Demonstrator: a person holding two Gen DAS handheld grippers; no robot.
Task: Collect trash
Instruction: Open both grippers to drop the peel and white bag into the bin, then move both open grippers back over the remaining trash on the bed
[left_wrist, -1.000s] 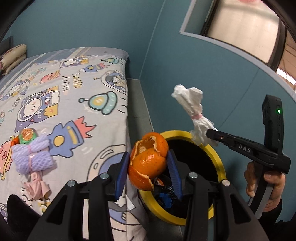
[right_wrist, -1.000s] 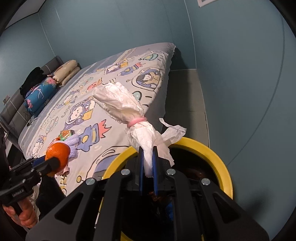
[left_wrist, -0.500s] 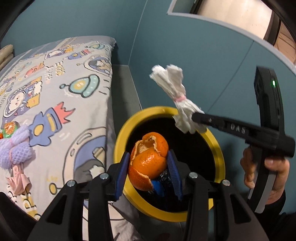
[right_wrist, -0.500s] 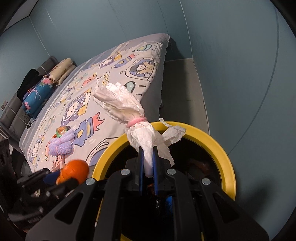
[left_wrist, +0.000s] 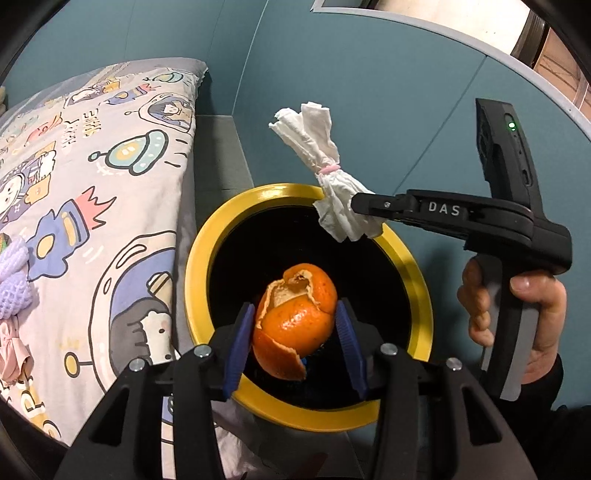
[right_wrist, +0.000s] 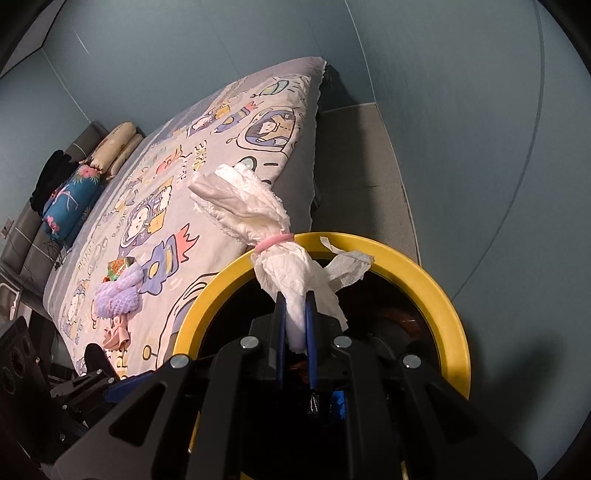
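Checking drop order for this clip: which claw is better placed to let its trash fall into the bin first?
Left. The left claw, its jaws opening, has the orange peel over the middle of the bin. The right claw pinches the tissue bundle nearer the rim.

Teal walls (right_wrist: 424, 74) all round, meeting in a corner at twelve o'clock in the left wrist view. Grey floor strip (right_wrist: 354, 177) between wall and bed, toward one o'clock in the right wrist view. Bed (right_wrist: 207, 155) under a grey cartoon-print sheet, at ten o'clock. Rolled pillows (right_wrist: 114, 151) and a blue floral cushion (right_wrist: 70, 199) at nine o'clock, against a grey padded headboard (right_wrist: 26, 229). Curved pale-edged opening (left_wrist: 424, 33) at one o'clock in the left wrist view, brighter beyond.
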